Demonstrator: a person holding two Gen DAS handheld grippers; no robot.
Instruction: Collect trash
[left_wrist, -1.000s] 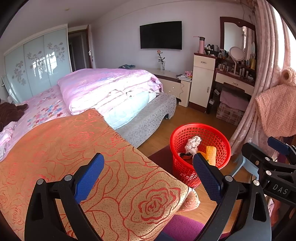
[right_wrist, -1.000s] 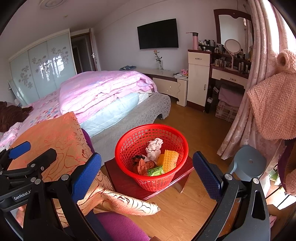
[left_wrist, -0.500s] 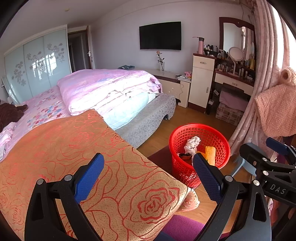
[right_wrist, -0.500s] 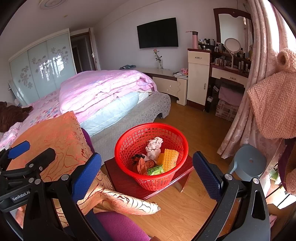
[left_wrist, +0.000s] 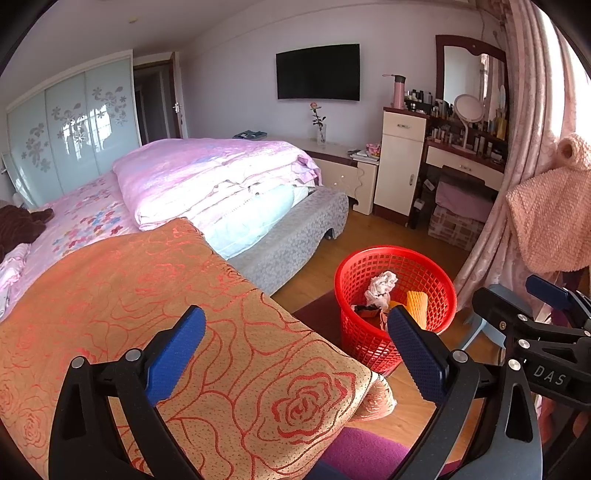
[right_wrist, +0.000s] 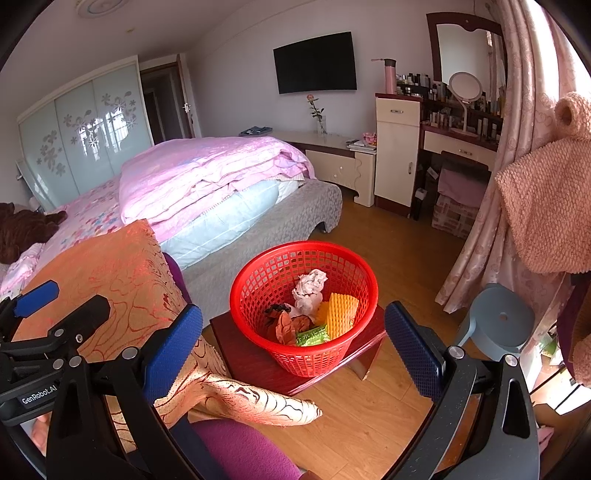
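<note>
Left wrist view from above the orange rose-patterned cloth (left_wrist: 155, 314), facing the red basket (left_wrist: 395, 266) at its right, right wrist view nearer and more squarely over the basket (right_wrist: 258, 280), both sharing basket, bed beyond, wall television.

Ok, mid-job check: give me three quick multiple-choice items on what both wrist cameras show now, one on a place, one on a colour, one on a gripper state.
1. Where does the red basket stand?
A. on the bed
B. on a low dark-red table
C. on the grey stool

2. What colour is the ribbed foam piece in the basket?
A. yellow-orange
B. blue
C. black

3. How are the left gripper and right gripper now?
A. both open and empty
B. left shut on trash
C. right shut on the basket rim

Answers:
1 B, the basket's base rests on the tabletop in the right wrist view.
2 A, it leans inside the basket beside the crumpled white paper.
3 A, each pair of blue pads stands wide apart with nothing between.
</note>
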